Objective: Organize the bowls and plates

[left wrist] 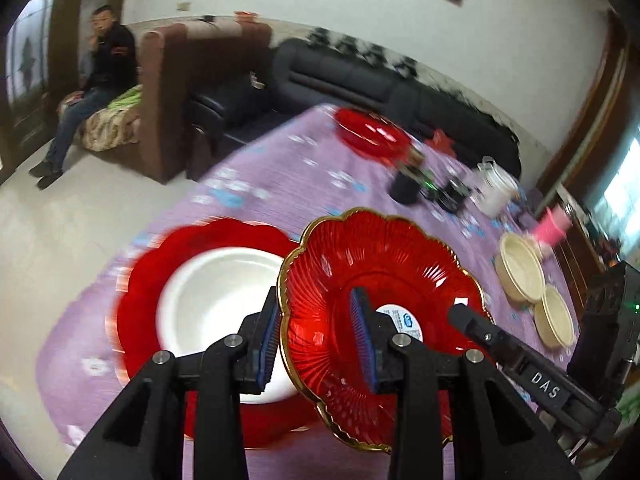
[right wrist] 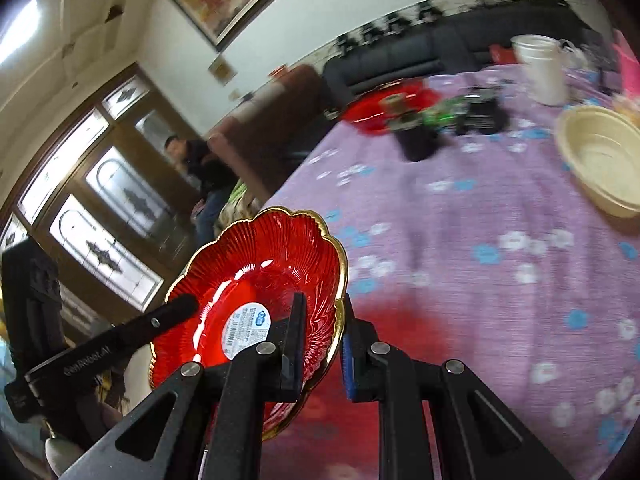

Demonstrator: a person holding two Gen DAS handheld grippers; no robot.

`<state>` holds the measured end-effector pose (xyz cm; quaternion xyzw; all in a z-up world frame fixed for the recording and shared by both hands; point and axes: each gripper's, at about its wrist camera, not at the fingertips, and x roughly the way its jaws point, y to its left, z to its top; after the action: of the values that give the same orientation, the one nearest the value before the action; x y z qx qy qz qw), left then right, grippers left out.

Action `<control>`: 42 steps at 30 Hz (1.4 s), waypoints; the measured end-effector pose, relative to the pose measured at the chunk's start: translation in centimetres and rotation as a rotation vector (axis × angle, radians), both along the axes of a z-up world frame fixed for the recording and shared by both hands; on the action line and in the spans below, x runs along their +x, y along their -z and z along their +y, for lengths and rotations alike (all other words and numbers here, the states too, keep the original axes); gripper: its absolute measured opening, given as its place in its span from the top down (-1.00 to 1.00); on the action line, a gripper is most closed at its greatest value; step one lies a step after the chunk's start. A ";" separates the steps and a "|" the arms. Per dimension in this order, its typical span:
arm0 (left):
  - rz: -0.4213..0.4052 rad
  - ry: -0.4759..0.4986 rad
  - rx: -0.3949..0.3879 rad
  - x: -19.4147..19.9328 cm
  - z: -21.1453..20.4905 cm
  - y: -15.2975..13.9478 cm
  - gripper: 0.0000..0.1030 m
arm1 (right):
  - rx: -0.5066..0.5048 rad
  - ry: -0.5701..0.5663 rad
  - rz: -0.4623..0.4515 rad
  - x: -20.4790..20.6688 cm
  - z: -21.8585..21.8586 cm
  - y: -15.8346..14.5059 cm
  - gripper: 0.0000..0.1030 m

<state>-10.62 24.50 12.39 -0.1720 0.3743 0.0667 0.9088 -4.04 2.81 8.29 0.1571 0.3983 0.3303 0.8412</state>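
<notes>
A red scalloped glass plate with a gold rim (left wrist: pixel 384 280) is held above the purple tablecloth by both grippers. My left gripper (left wrist: pixel 320 344) straddles its left rim with one pad on each face. My right gripper (right wrist: pixel 324 344) straddles its right rim (right wrist: pixel 276 276) the same way. Both are shut on the plate. Below at the left, a white bowl (left wrist: pixel 216 312) sits in another red plate (left wrist: pixel 144 280). Two cream bowls (left wrist: pixel 520 276) (left wrist: pixel 554 316) stand at the right; the larger cream bowl (right wrist: pixel 600 160) also shows in the right wrist view.
A third red plate (left wrist: pixel 372 132) lies at the table's far side, near a dark cup (left wrist: pixel 404 188), green and black clutter (right wrist: pixel 468 112), a white jug (left wrist: pixel 496 188) and a pink cup (left wrist: pixel 552 228). Sofas and a seated person (left wrist: pixel 96 80) are beyond the table.
</notes>
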 end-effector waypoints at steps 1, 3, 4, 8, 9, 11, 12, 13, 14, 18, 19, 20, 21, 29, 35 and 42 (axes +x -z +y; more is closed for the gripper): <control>-0.001 -0.020 0.005 -0.3 1.1 0.0 0.37 | -0.010 -0.021 -0.004 -0.1 1.4 -0.2 0.66; 0.005 -0.055 0.005 -0.8 3.1 0.3 0.37 | -0.025 -0.052 -0.007 -0.1 4.0 -0.4 0.65; 0.013 -0.073 -0.005 -1.0 4.3 0.6 0.37 | -0.037 -0.063 -0.008 0.0 5.2 -0.4 0.65; 0.041 -0.117 -0.030 -1.2 7.1 2.3 0.37 | -0.103 -0.100 -0.015 0.0 9.0 0.3 0.65; 0.051 -0.124 -0.037 -1.1 7.7 2.9 0.37 | -0.123 -0.108 -0.017 0.0 10.0 0.5 0.65; 0.067 -0.127 -0.043 -1.0 8.3 3.7 0.37 | -0.149 -0.111 -0.022 -0.1 10.9 1.1 0.65; 0.075 -0.127 -0.043 -0.8 8.5 4.1 0.37 | -0.159 -0.109 -0.020 0.0 11.2 1.4 0.65; 0.083 -0.125 -0.046 -0.7 8.6 4.6 0.37 | -0.166 -0.106 -0.015 -0.1 11.4 1.7 0.65; 0.087 -0.122 -0.051 -0.5 8.8 4.9 0.37 | -0.172 -0.103 -0.011 0.0 11.5 1.9 0.65; 0.100 -0.115 -0.066 -0.2 8.9 5.7 0.36 | -0.225 -0.090 -0.023 0.3 12.0 2.5 0.64; 0.102 -0.114 -0.067 -0.3 8.9 5.8 0.35 | -0.241 -0.086 -0.032 0.3 12.1 2.6 0.64; 0.106 -0.113 -0.067 -0.2 8.9 5.9 0.33 | -0.255 -0.081 -0.043 0.2 12.1 2.6 0.64; 0.107 -0.109 -0.062 -0.1 8.8 6.0 0.26 | -0.270 -0.074 -0.055 0.1 12.3 2.6 0.64; 0.074 -0.130 0.025 -0.5 8.2 5.2 -0.09 | -0.337 -0.012 -0.172 -1.0 12.5 2.1 -0.12; 0.035 -0.173 0.011 -2.6 9.1 3.8 -0.16 | -0.310 0.001 -0.229 -2.1 11.6 0.6 -0.24; -0.148 -0.238 0.045 -8.7 6.4 -0.4 -0.60 | -0.242 0.080 -0.280 -5.6 7.2 -1.4 -0.44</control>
<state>-19.34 30.93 12.84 -0.1990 0.2816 0.1694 0.9232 -9.59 9.99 9.68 0.0231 0.3078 0.2650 0.9135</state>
